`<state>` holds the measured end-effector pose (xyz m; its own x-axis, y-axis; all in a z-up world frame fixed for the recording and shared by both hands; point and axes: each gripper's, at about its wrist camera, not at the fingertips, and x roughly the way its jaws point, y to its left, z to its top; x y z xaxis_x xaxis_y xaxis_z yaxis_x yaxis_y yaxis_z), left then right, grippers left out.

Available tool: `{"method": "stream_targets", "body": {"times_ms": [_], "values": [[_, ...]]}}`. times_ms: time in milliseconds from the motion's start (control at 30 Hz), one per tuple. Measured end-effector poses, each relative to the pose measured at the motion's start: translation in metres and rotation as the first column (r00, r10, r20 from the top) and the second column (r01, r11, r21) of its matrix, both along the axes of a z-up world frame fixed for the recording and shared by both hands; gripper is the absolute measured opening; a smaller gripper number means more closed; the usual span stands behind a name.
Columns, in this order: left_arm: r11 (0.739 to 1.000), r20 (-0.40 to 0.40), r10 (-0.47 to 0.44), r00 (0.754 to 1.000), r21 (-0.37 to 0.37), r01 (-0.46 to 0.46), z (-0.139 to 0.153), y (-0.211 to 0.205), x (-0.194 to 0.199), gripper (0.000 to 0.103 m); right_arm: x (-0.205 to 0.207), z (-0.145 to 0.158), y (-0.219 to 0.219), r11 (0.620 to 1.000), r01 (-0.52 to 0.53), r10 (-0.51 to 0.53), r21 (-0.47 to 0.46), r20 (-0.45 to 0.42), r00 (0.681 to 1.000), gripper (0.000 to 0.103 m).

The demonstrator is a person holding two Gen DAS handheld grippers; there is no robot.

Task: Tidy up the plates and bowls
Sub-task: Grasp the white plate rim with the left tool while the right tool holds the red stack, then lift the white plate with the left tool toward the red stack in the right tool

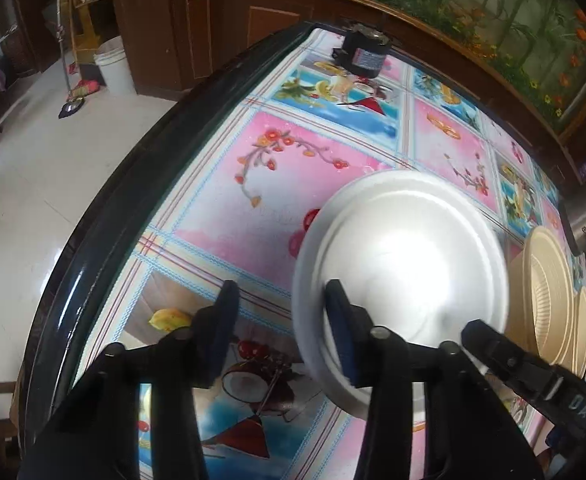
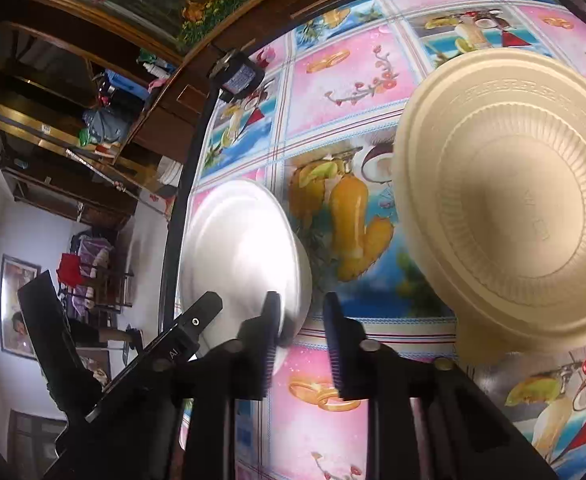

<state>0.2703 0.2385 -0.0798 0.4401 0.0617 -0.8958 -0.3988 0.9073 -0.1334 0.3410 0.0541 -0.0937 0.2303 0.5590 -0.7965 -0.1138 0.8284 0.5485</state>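
We note a tiled floor [image 1: 21, 200] and dark wooden cabinets [image 1: 197, 36] around a bench [image 1: 93, 216] with a fruit-print cloth [image 1: 221, 208]. A cream plate [image 2: 513, 200] lies right of a white plate [image 1: 405, 272]. The left tool [image 1: 281, 304] straddles the white plate's rim, jaws apart. The right tool [image 2: 301, 312] stands slightly parted beside it, gripping nothing.

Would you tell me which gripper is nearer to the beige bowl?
Right. The right gripper sits just beside the beige bowl; the left gripper is across the white plate from it.
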Motion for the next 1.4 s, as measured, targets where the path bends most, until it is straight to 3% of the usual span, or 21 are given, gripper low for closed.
{"method": "stream_targets", "body": {"times_ms": [67, 167, 700, 1400], "values": [[1.000, -0.001, -0.021, 1.000, 0.009, 0.021, 0.002, -0.005, -0.001, 0.023, -0.001, 0.000, 0.003, 1.000, -0.018, 0.018, -0.005, 0.010, 1.000, 0.010], [0.999, 0.001, -0.038, 0.999, 0.030, 0.038, 0.004, -0.011, -0.003, 0.018, -0.007, 0.005, 0.005, 0.999, -0.031, 0.031, -0.018, 0.041, 0.999, 0.008], [0.998, -0.007, -0.058, 0.998, -0.023, 0.058, 0.020, -0.020, -0.040, 0.015, -0.043, 0.023, -0.012, 0.998, -0.058, 0.058, -0.007, 0.056, 0.997, 0.007], [0.996, 0.061, -0.081, 0.995, 0.051, 0.078, 0.057, -0.056, -0.111, 0.014, -0.113, 0.056, -0.047, 0.996, -0.087, 0.085, 0.009, 0.123, 0.989, 0.007]]}}
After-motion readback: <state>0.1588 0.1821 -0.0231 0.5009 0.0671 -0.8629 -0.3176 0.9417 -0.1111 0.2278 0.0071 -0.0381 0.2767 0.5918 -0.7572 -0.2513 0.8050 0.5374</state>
